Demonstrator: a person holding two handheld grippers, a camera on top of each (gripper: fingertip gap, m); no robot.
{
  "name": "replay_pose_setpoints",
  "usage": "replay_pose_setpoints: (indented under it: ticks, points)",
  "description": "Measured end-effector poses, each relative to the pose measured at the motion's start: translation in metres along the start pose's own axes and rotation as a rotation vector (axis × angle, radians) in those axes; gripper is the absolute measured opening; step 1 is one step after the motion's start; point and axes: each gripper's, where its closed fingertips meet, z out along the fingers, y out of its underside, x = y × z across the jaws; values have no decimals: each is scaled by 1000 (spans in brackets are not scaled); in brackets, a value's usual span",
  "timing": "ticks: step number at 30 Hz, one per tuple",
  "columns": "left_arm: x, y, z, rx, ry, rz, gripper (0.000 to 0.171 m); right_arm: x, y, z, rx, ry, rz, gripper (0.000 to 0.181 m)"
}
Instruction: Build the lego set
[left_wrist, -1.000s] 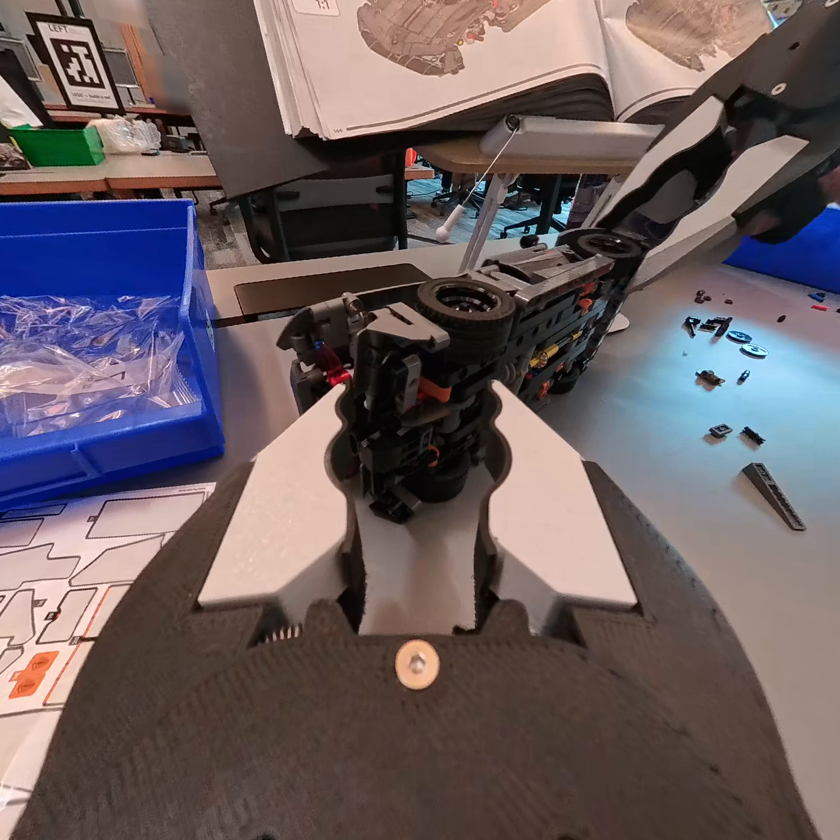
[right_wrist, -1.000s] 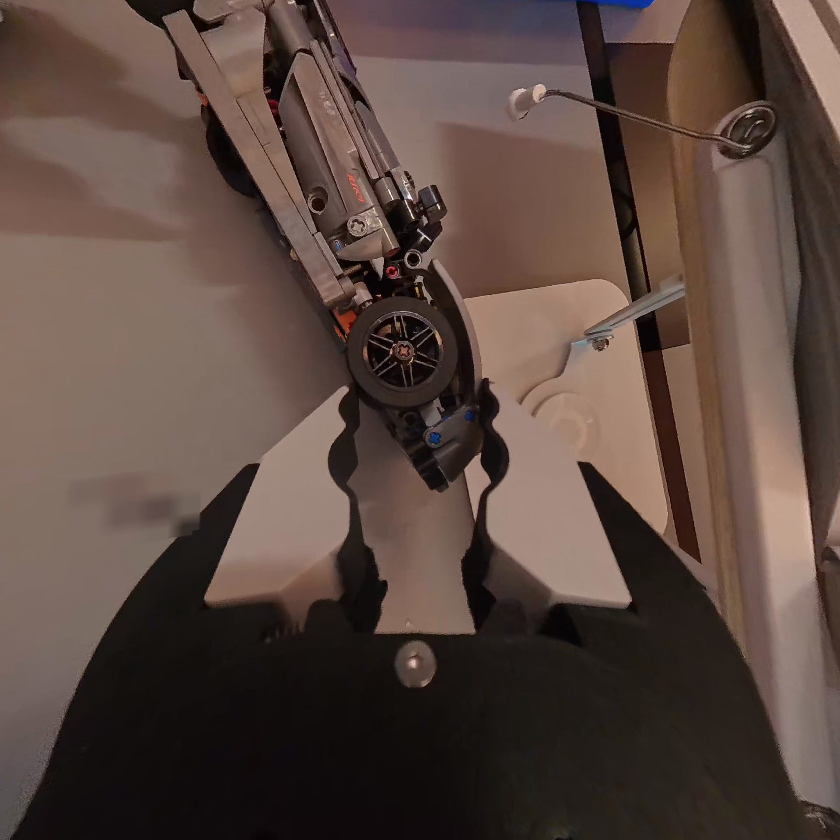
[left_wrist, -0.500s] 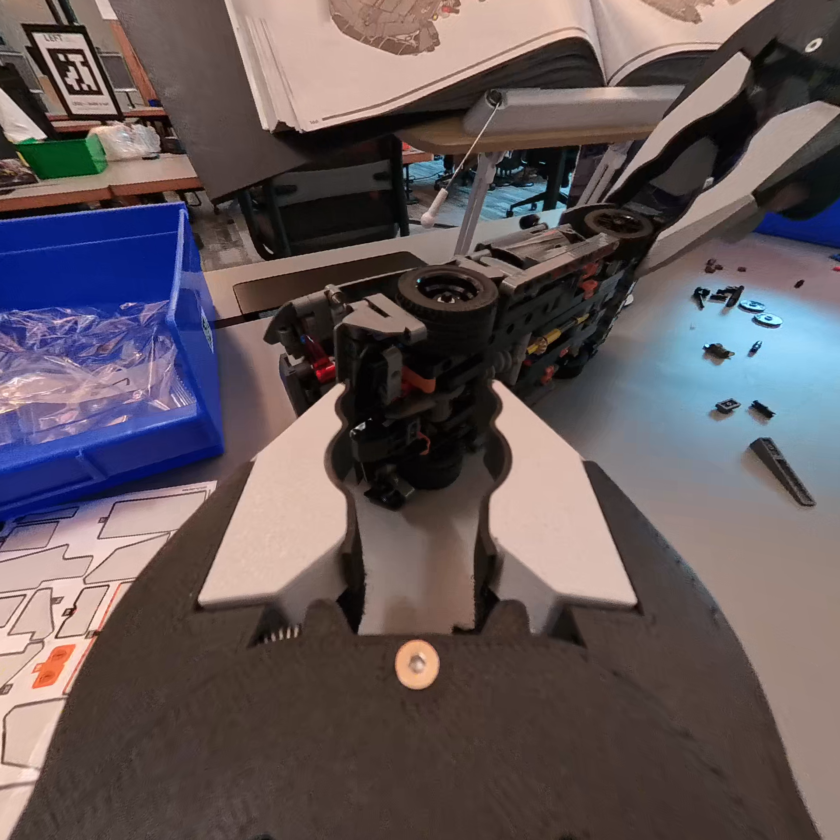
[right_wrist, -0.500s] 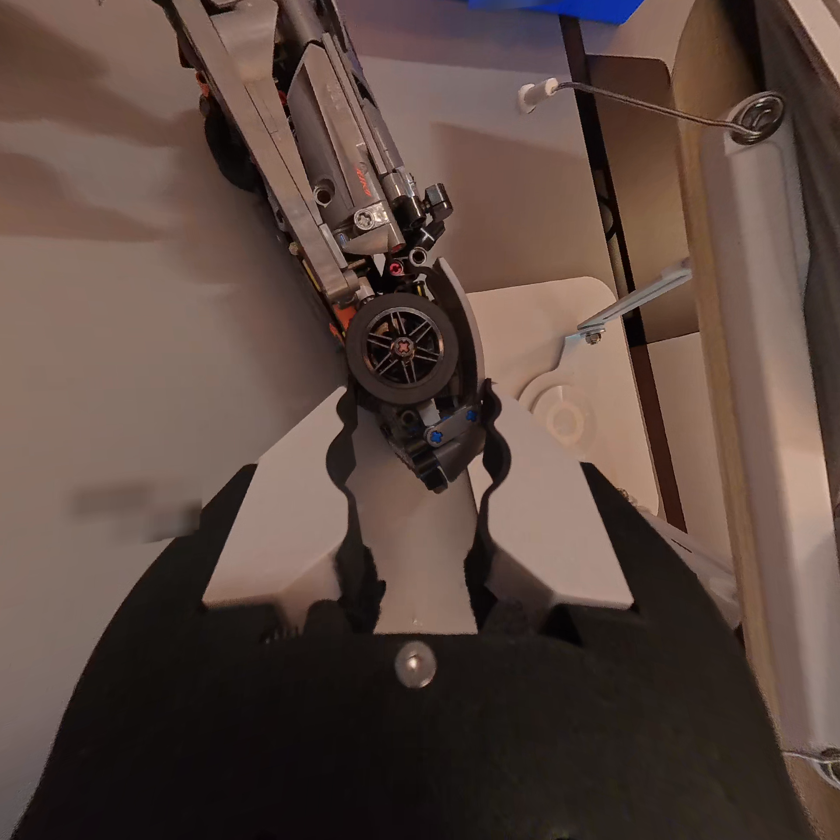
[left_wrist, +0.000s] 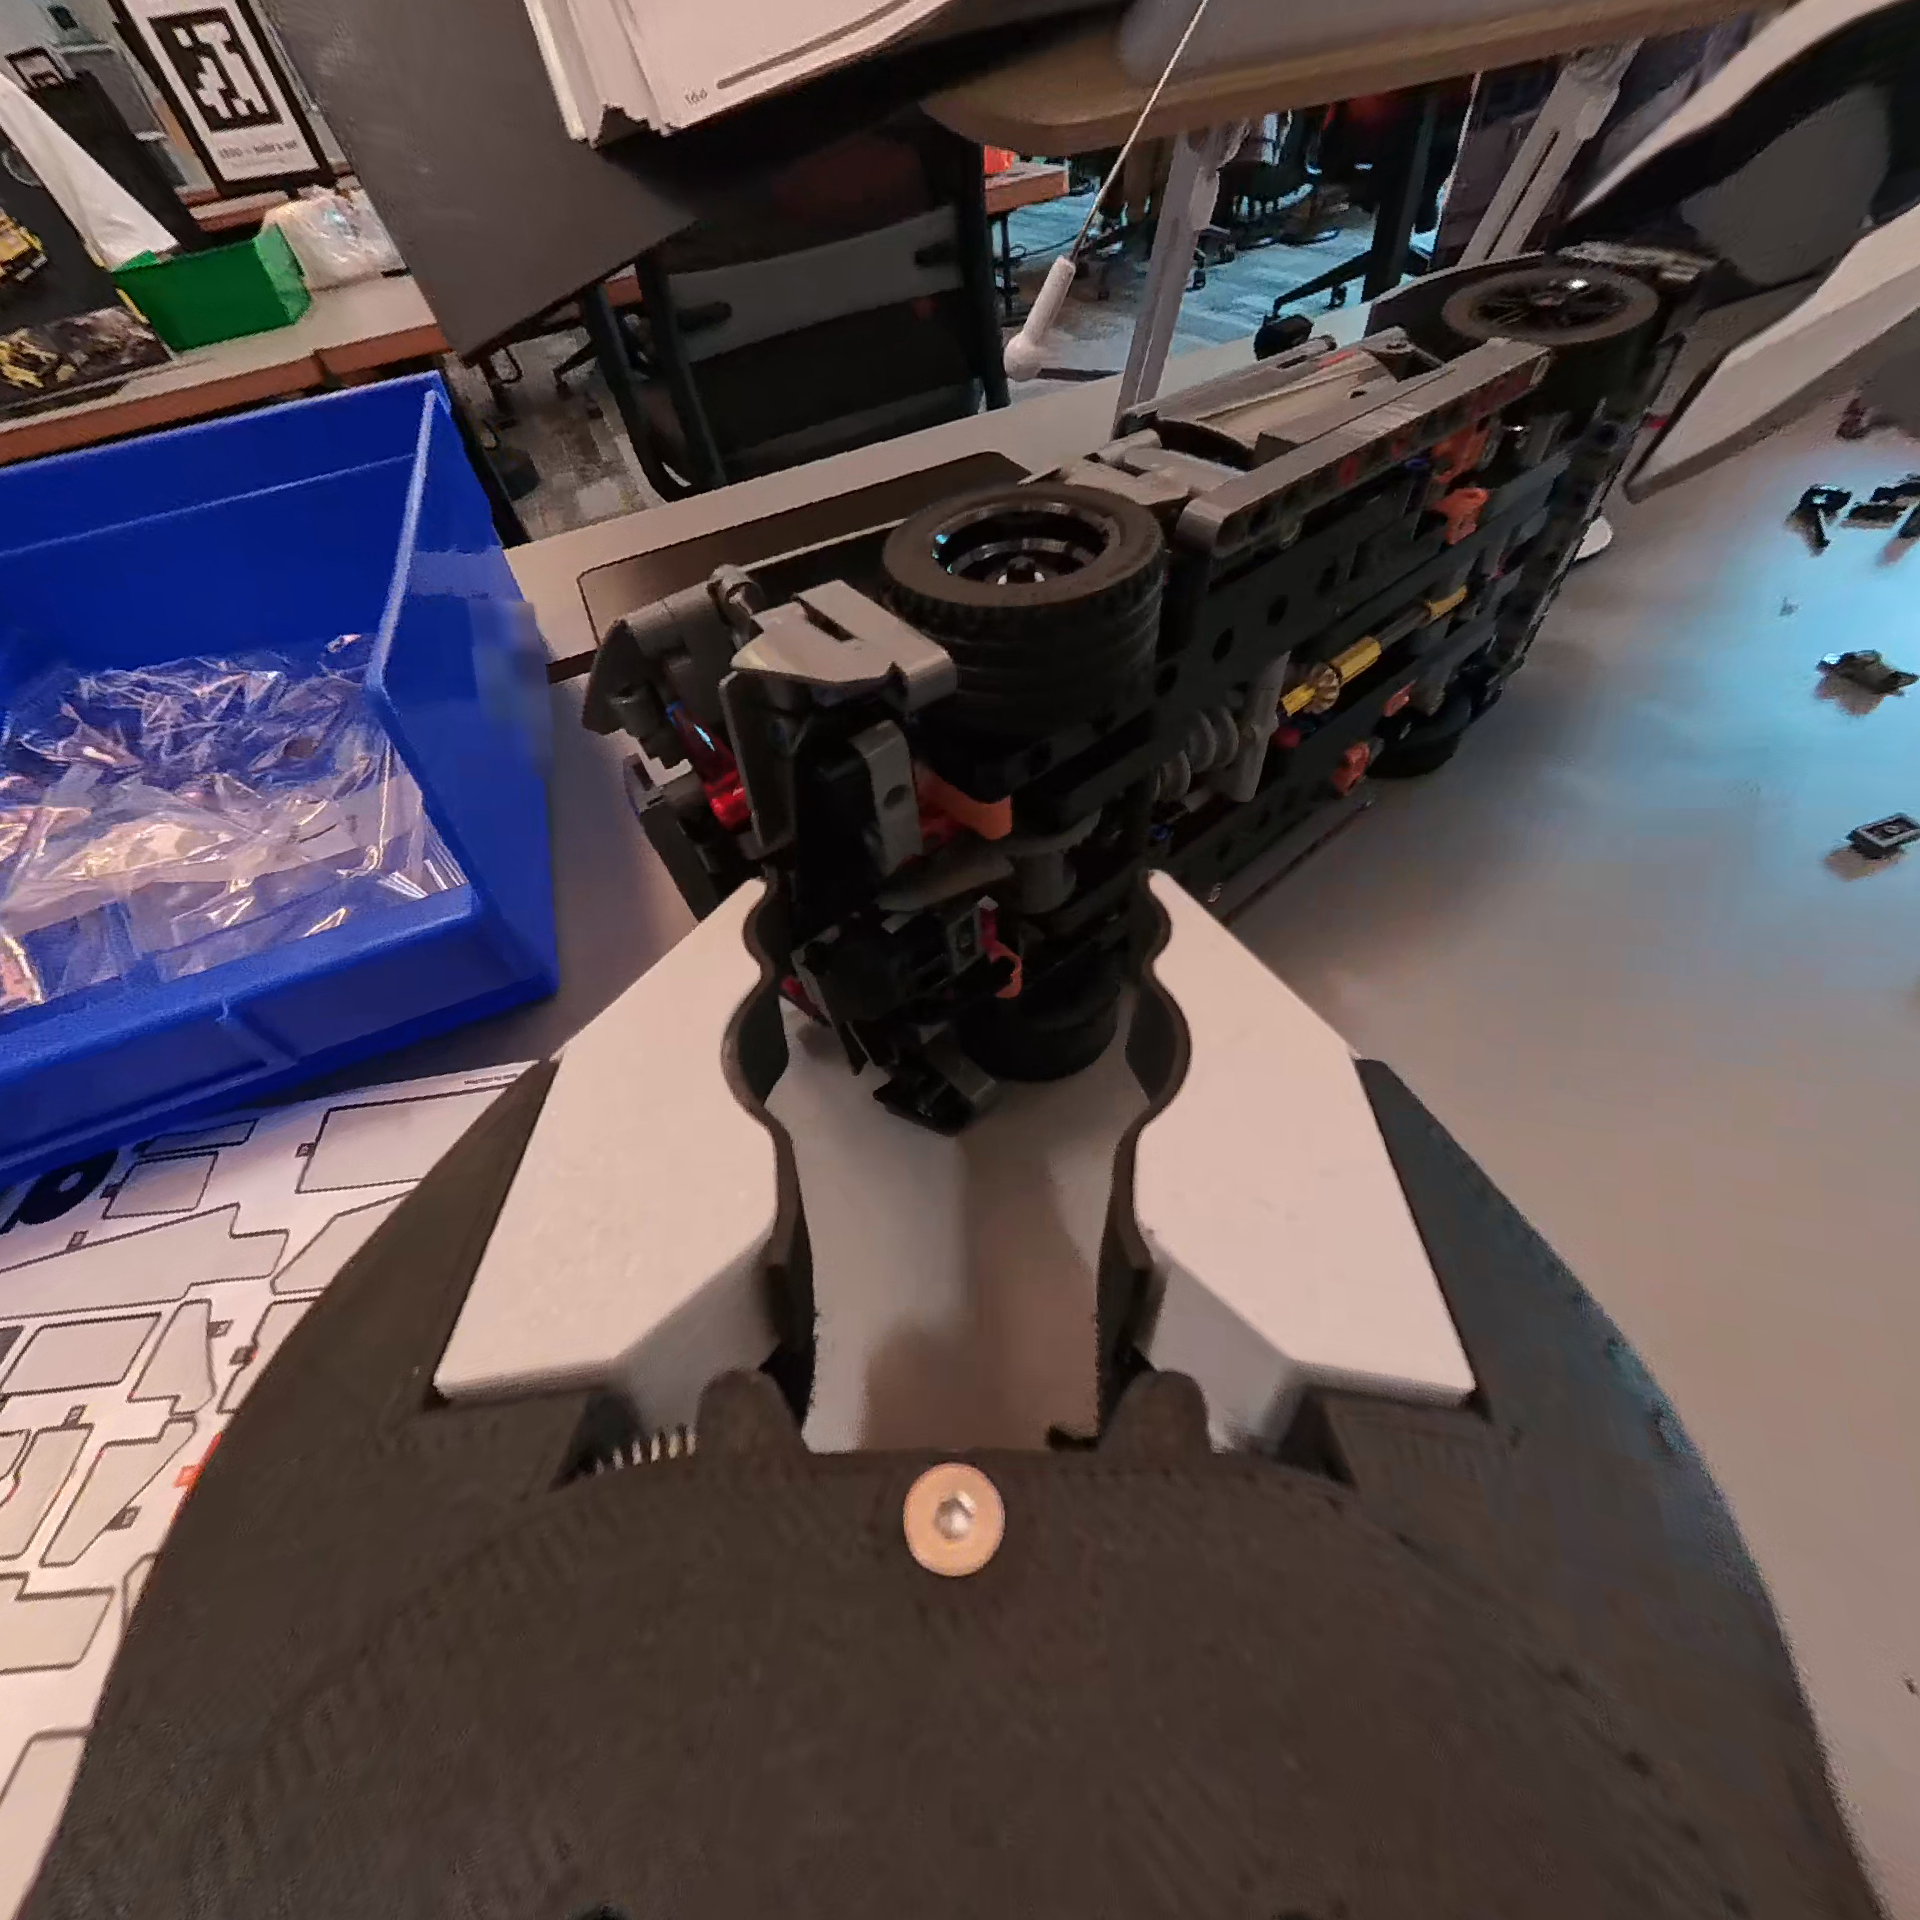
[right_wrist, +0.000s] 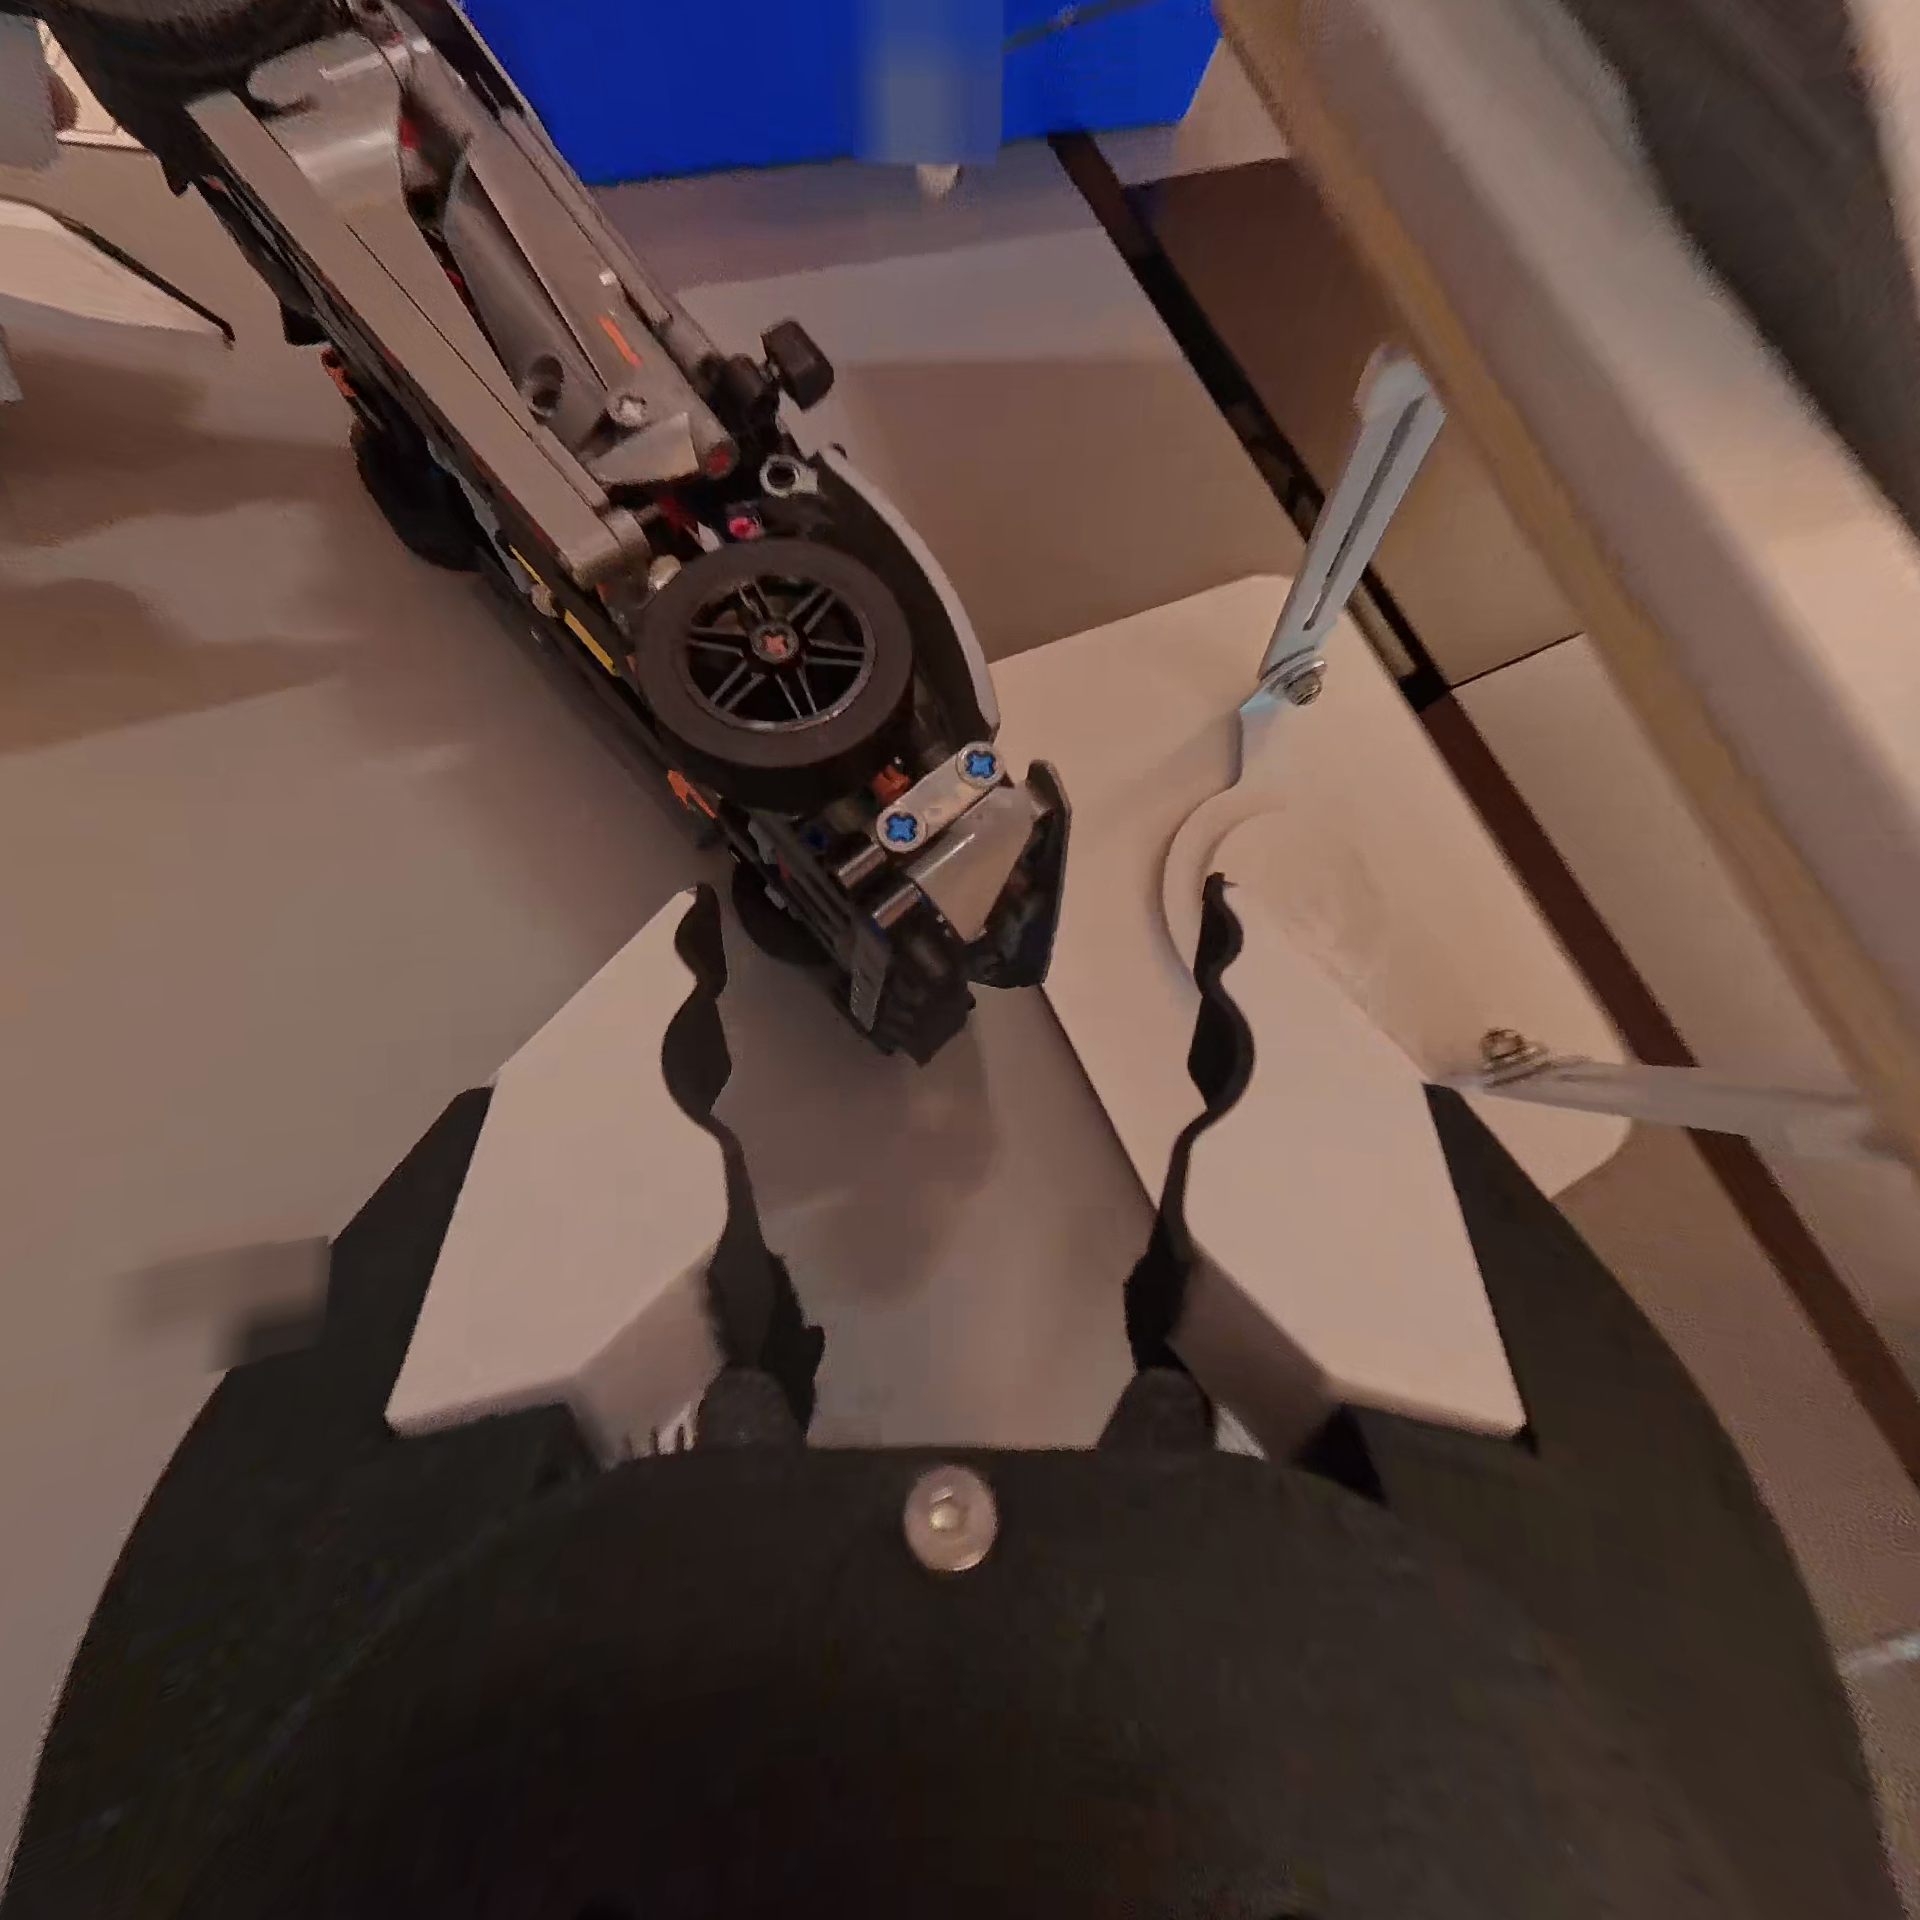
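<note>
The dark grey lego car (left_wrist: 1299, 623) lies on its side on the grey table, its underside facing me in the left wrist view. My left gripper (left_wrist: 951, 894) is shut on the car's near end, just below a black wheel (left_wrist: 1023, 582). In the right wrist view the car (right_wrist: 540, 343) runs away to the upper left. My right gripper (right_wrist: 951, 888) is open wide, and the car's other end, with a spoked wheel (right_wrist: 774, 665), sits between its tips without touching them. One of its fingers (left_wrist: 1766, 353) shows at the far end in the left wrist view.
A blue bin (left_wrist: 457, 727) with clear plastic bags stands on the left. A sticker sheet (left_wrist: 208, 1299) lies in front of it. Small loose pieces (left_wrist: 1870, 675) lie on the right. An open instruction book (left_wrist: 727, 62) rests on a stand whose white base (right_wrist: 1351, 935) is beside the car.
My right gripper has opened, let go of the car's end and drawn back a little. My left gripper keeps its hold, and the car has tipped a little lower.
</note>
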Motion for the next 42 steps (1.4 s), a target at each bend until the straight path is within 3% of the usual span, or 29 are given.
replay_pose_setpoints:
  ticks: [8, 15, 25, 32, 42]
  points:
    - [1, 0, 3, -3, 4, 9, 62, -8, 3, 28, 71, -44, 90, 99]
    - [1, -1, 5, -3, 7, 3, 60, -12, 1, 34, 107, -88, 132, 73]
    - [0, -1, 5, -2, 9, -9, 60, -9, 6, 38, 52, -38, 64, 69]
    - [0, -1, 5, -2, 11, -6, 59, -14, 0, 32, 122, -153, 145, 70]
    - [0, -1, 6, -3, 11, -7, 59, -10, 6, 36, 74, -74, 68, 67]
